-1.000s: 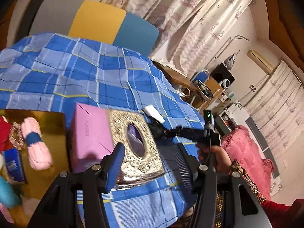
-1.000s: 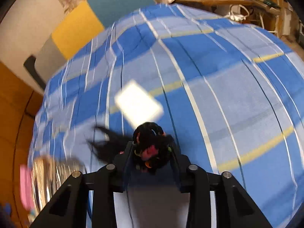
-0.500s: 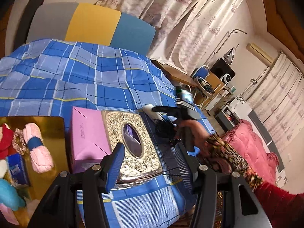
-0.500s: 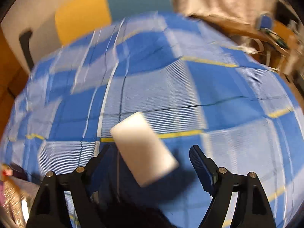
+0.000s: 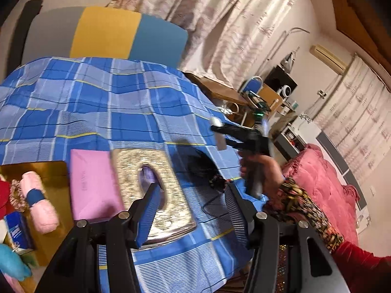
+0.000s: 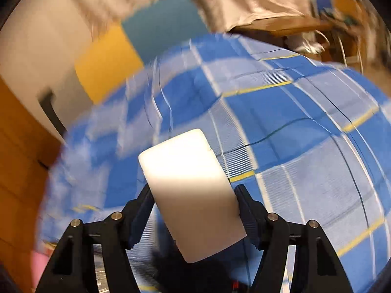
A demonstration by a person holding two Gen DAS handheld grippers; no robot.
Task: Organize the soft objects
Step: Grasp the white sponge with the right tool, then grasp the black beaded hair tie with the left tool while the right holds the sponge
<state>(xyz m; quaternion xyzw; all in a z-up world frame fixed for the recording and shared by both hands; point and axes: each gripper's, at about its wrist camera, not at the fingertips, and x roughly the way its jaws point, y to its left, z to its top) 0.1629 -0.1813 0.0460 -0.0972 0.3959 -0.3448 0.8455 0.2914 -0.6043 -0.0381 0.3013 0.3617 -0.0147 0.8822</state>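
My right hand-held gripper (image 6: 194,210) was closing its jaws on a white foam block (image 6: 189,188), both pads already against its sides, holding it above the blue plaid cloth (image 6: 281,127) over the counter. My left hand-held gripper (image 5: 193,210) stood spread and held nothing, above the ornate tissue box (image 5: 149,183). A black hair tie (image 5: 202,166) lay on the cloth just beside that box.

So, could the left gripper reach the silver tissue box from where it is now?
Probably yes: the left gripper is open and empty, and the tissue box lies just ahead of its fingers with nothing between.
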